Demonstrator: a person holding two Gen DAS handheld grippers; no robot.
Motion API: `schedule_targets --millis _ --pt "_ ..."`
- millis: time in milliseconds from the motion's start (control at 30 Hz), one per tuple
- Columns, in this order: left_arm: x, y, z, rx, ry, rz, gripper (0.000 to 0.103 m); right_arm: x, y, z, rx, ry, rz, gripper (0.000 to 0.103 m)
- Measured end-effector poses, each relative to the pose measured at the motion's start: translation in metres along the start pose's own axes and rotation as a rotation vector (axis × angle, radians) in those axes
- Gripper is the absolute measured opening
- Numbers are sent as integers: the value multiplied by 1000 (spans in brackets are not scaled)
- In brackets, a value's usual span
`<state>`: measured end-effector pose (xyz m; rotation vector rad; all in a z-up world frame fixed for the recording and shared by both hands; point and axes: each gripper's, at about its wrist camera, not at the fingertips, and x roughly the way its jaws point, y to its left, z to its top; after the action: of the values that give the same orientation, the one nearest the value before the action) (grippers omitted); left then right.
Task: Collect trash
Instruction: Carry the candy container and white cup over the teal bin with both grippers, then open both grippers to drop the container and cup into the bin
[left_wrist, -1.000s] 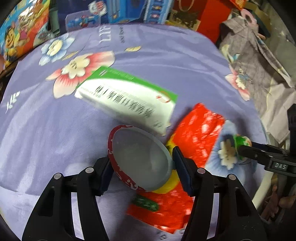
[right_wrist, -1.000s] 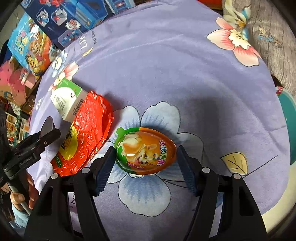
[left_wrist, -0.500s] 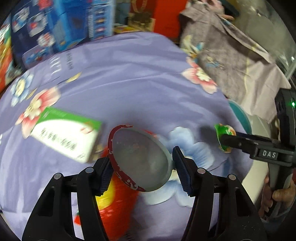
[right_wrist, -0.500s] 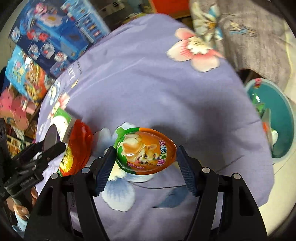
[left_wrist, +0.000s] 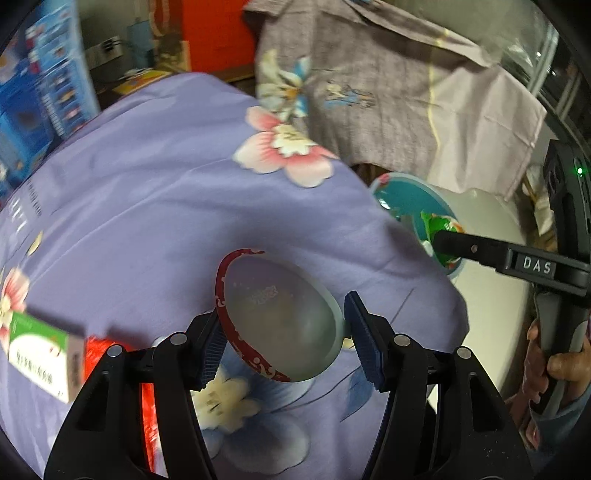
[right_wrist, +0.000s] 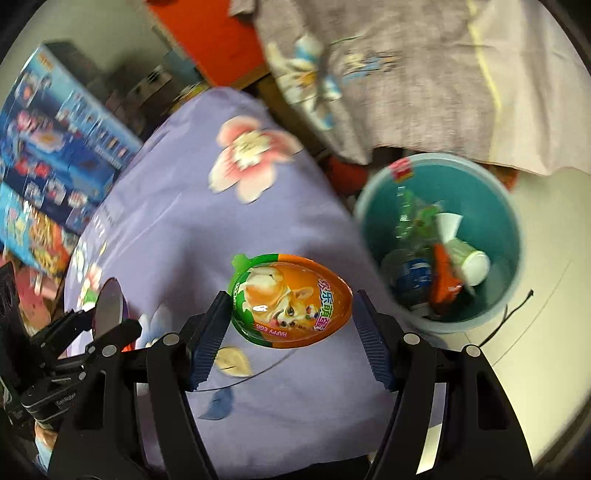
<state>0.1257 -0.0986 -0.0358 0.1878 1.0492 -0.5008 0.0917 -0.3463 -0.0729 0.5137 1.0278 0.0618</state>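
Purple flowered cloth (left_wrist: 155, 206) covers the table, with toy boxes (right_wrist: 55, 147) stacked beyond its far edge and a grey garment (left_wrist: 388, 92) draped behind. Over this cloth the left gripper (left_wrist: 281, 326) is clamped on an egg-shaped plastic shell (left_wrist: 277, 314), red-rimmed with a cloudy clear face; the blue pads touch it at both sides and it sits tilted between them, above the table. From the right wrist view the same gripper (right_wrist: 110, 325) shows at the lower left, the shell (right_wrist: 108, 308) seen edge-on in its jaws. The right gripper (right_wrist: 290, 325) is closed on an orange and green egg package (right_wrist: 291, 301) printed with a puppy and the words HAPPY EGG, held across the jaws with its length running from pad to pad. In the left wrist view that gripper (left_wrist: 439, 240) reaches in from the right, a hand (left_wrist: 554, 365) on its handle, its green-edged load (left_wrist: 439, 223) over the bin's rim. Just off the table's edge, on the pale floor, stands a round teal bin (right_wrist: 511, 236). It holds a white paper cup (right_wrist: 469, 258) on its side, a crumpled clear bottle (right_wrist: 410, 210), something blue and white (right_wrist: 413, 275) and an orange wrapper (right_wrist: 445, 280). Back on the cloth at the left lie a green and white carton (left_wrist: 40, 354) and, partly under it, a red foil wrapper (left_wrist: 99, 354).
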Motion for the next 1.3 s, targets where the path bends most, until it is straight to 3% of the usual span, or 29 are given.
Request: schedule_targets --millis 633,1300 --pt "74 -123 50 204 110 -69 62 -23 -131 22 210 -59 -38 65" --pt "145 -195 87 280 199 -153 65 -25 -174 39 271 -36 -87 65"
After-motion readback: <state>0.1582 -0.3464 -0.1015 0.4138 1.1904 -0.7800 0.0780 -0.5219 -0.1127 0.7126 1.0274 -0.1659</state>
